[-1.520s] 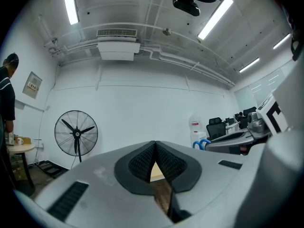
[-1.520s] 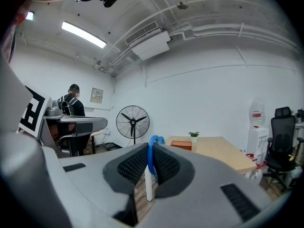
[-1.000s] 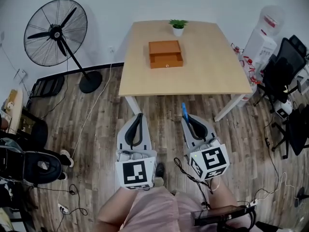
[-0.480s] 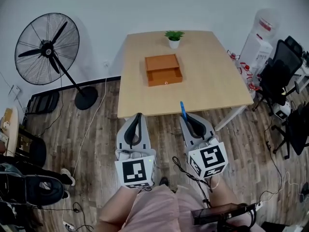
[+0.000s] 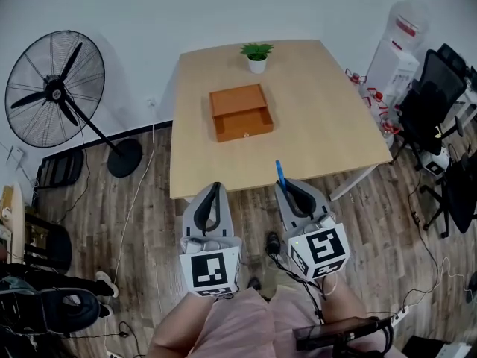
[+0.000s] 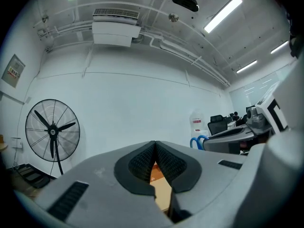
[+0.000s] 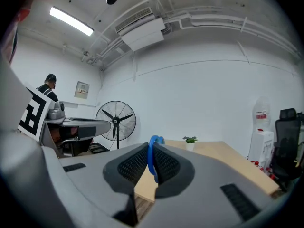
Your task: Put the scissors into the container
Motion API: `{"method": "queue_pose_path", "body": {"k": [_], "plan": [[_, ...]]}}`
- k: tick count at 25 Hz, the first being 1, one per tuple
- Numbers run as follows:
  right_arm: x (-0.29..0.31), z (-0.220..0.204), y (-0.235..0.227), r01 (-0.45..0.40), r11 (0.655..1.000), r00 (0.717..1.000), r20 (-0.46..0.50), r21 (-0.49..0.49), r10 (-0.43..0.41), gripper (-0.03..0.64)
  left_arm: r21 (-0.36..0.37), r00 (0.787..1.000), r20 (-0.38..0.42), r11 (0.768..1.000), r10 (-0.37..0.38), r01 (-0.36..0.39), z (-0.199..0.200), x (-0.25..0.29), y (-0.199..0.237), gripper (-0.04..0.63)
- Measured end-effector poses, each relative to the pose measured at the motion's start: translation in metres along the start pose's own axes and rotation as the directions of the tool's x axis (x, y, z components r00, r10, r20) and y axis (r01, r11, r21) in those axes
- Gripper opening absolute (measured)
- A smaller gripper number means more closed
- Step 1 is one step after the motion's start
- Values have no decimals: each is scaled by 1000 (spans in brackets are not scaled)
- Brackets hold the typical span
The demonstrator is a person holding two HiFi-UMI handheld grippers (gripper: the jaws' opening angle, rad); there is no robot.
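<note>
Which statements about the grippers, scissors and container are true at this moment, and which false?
1. The right gripper is shut on the blue scissors. True.
2. The left gripper holds the scissors. False: it is shut on nothing.
3. The orange container stands on the table near a potted plant. True.
4. The scissors lie in the container. False: the right gripper holds them, apart from it.
5. The fan stands on the table. False: it stands beside the table, at its left.
</note>
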State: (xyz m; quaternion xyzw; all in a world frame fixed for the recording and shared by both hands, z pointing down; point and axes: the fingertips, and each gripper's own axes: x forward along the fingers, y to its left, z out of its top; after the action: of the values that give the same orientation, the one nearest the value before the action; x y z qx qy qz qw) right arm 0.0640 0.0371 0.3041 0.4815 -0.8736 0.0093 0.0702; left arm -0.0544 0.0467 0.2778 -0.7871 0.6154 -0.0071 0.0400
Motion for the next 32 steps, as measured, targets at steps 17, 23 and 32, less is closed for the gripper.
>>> {"method": "queue_pose_path", "body": {"k": [17,23,32], "plan": [[157,11,-121,-155,988,988,-2,4,155,31,67,988,-88,990,127,-121,-16,180,20,5],[210,32,-140,-232,972,972,19,-42,233,31,64,976,-67,978,205,-201,-2,216,41,5],[271,37,-141,-298,951,954,-3,-86,298,31,36,958,-89,962,273,-270,-13,247,80,5]]}}
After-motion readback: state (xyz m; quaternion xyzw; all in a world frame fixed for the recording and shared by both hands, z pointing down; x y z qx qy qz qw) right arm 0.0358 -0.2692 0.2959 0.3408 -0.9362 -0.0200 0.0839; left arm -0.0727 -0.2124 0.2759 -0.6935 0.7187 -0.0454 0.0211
